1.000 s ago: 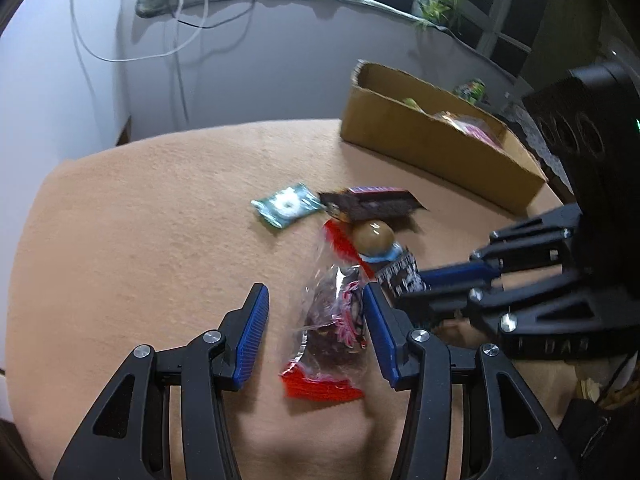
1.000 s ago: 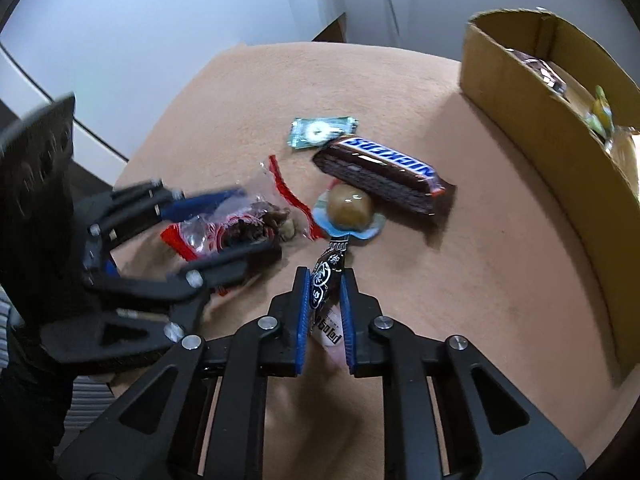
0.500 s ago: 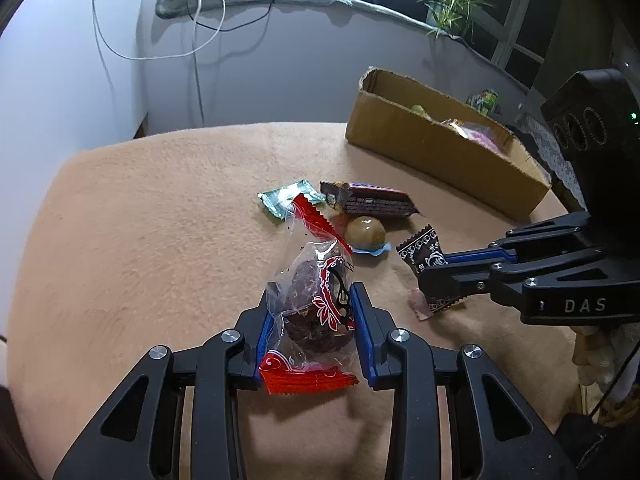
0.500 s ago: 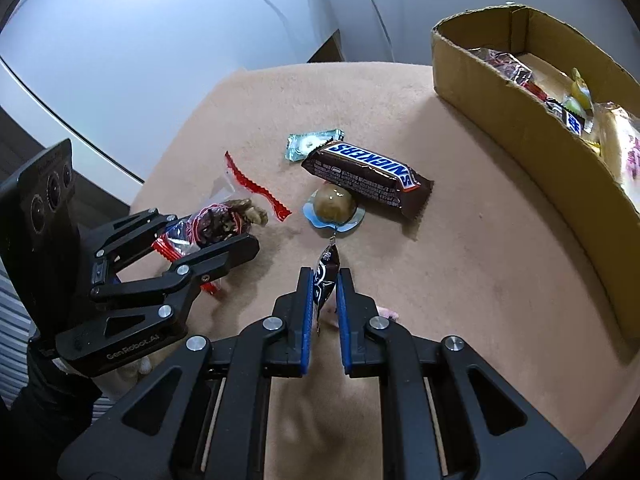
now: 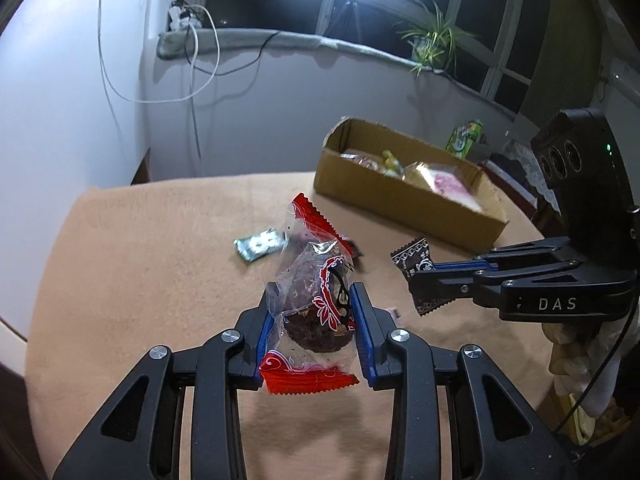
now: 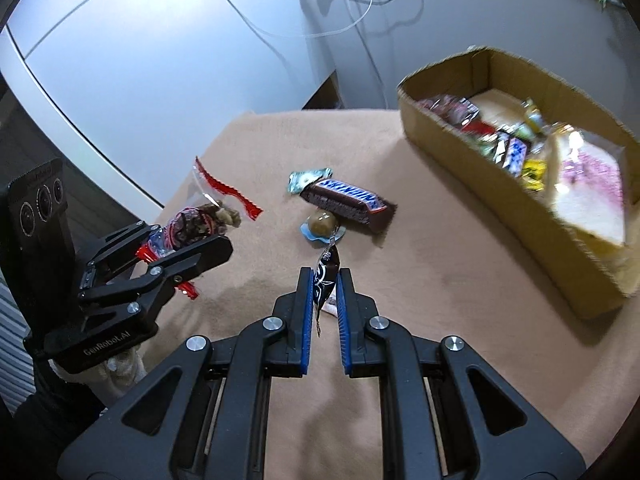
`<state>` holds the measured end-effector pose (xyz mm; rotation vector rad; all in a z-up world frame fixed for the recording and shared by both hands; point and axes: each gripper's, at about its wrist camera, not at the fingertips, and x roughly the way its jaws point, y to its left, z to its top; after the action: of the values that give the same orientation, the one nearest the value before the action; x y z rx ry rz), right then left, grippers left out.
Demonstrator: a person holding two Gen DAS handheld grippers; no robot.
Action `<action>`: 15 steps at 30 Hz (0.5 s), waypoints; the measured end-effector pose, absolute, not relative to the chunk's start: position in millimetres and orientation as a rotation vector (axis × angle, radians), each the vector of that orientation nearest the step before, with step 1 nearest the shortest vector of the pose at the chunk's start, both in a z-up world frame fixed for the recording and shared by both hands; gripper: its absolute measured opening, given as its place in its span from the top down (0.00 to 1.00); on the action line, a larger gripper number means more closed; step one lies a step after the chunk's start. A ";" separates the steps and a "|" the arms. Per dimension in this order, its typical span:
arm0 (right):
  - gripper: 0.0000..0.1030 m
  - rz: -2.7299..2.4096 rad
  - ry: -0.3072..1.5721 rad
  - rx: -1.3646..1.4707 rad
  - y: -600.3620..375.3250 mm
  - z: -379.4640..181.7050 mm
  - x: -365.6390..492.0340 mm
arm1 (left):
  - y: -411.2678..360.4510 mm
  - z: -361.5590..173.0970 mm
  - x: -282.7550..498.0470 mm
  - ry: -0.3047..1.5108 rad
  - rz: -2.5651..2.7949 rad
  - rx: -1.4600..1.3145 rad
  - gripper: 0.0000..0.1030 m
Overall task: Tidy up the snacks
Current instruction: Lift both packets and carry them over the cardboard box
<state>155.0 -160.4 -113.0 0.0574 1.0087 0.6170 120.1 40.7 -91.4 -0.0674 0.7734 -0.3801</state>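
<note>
Left wrist view shows the left gripper (image 5: 316,328) raised above the table (image 5: 140,280), clamped on a clear bag (image 5: 316,300) of dark cookies with red ends. Right gripper (image 6: 324,292) points toward the box (image 6: 500,216), pinching a small black packet (image 6: 326,276) off the surface. Snickers (image 6: 348,202), a round candy (image 6: 322,224) and a green packet (image 6: 306,178) lie on the table between grippers and box.

Cardboard box (image 6: 500,196) at table's (image 6: 420,280) far right, chocolate bar (image 6: 348,202) left of it, possibly touching round sweet (image 6: 322,224)
</note>
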 end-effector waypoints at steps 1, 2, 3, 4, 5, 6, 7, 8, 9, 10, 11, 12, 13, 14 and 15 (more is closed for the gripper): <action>0.89 0.609 0.997 0.053 -164.0 -109.8 153.5 | 39.2 -88.8 119.2 0.765 -0.381 -0.072 0.68; 0.89 0.604 0.989 0.053 -164.9 -105.4 153.0 | 37.9 -86.5 118.1 0.758 -0.381 -0.077 0.68; 0.89 0.598 0.980 0.054 -166.1 -101.7 152.5 | 36.3 -83.9 117.5 0.750 -0.382 -0.081 0.68; 0.89 0.593 0.974 0.053 -168.3 -97.5 151.9 | 33.7 -80.8 116.8 0.742 -0.389 -0.084 0.68; 0.89 0.588 0.966 0.053 -172.5 -94.2 150.9 | 31.7 -79.2 115.3 0.738 -0.392 -0.084 0.68; 0.89 0.583 0.958 0.055 -176.8 -90.5 150.0 | 28.9 -77.1 115.1 0.733 -0.394 -0.080 0.68; 0.89 0.577 0.950 0.057 -177.5 -89.4 151.0 | 25.7 -74.5 114.8 0.726 -0.397 -0.076 0.68; 0.89 0.573 0.943 0.058 -180.3 -86.8 152.1 | 22.7 -72.0 114.4 0.719 -0.402 -0.072 0.68; 0.89 0.567 0.935 0.056 -183.4 -84.6 152.9 | 20.7 -69.9 113.7 0.712 -0.405 -0.070 0.68; 0.89 0.561 0.926 0.056 -186.8 -82.6 153.8 | 17.2 -66.9 113.6 0.703 -0.408 -0.066 0.68; 0.89 0.557 0.919 0.055 -189.4 -80.3 154.5 | 14.4 -64.4 113.3 0.696 -0.410 -0.063 0.68; 0.89 0.550 0.910 0.054 -192.9 -76.7 155.5 | 10.8 -61.0 114.0 0.688 -0.415 -0.059 0.68; 0.89 0.544 0.902 0.055 -195.7 -74.4 156.5 | 8.2 -58.0 113.8 0.681 -0.419 -0.057 0.68; 0.89 0.541 0.896 0.057 -198.2 -73.7 157.9 | 6.0 -54.9 113.8 0.675 -0.422 -0.055 0.68; 0.89 0.537 0.889 0.059 -201.2 -71.1 158.9 | 3.1 -52.1 114.6 0.668 -0.424 -0.053 0.68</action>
<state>158.9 -201.2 -71.1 0.0594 0.8887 0.5374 114.6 3.1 -52.1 -0.0526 0.6677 -0.4240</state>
